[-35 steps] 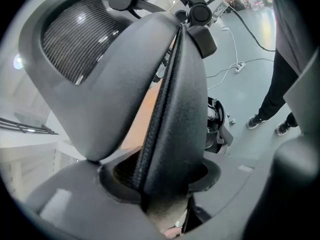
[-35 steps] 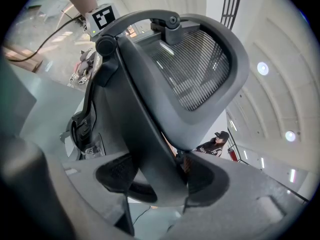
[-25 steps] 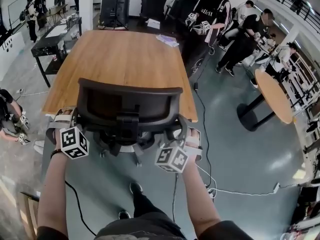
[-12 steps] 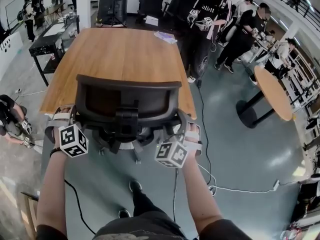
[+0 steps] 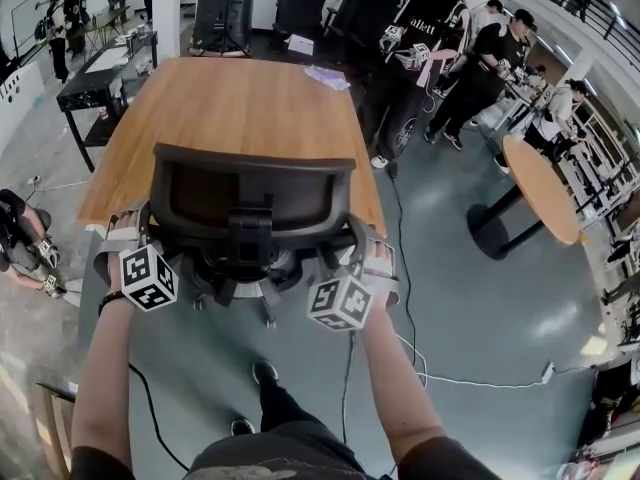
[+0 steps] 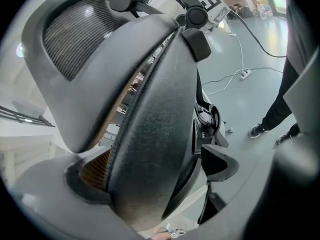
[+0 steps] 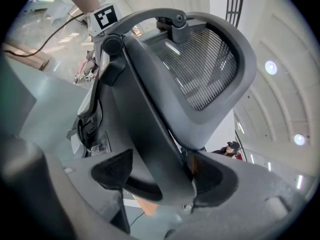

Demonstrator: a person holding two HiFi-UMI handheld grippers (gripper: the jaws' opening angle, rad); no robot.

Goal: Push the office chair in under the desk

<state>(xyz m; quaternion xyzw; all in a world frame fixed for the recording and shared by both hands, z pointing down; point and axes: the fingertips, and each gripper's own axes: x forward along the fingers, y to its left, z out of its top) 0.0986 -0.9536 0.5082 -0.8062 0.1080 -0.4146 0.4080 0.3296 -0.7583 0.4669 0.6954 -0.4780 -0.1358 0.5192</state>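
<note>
Left gripper (image 5: pixel 125 233) and right gripper (image 5: pixel 368 258) jaws have just been opened wide; chair (image 5: pixel 255 203) armrests (image 6: pixel 155 134) are straddled, ungripped.

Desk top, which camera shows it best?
The head view: the desk spreads out nearly whole beyond the chair, which hides only part of its near edge. Both gripper views are filled by the chair up close; only small brown slivers show past it, and I cannot tell if they are the desk.
</note>
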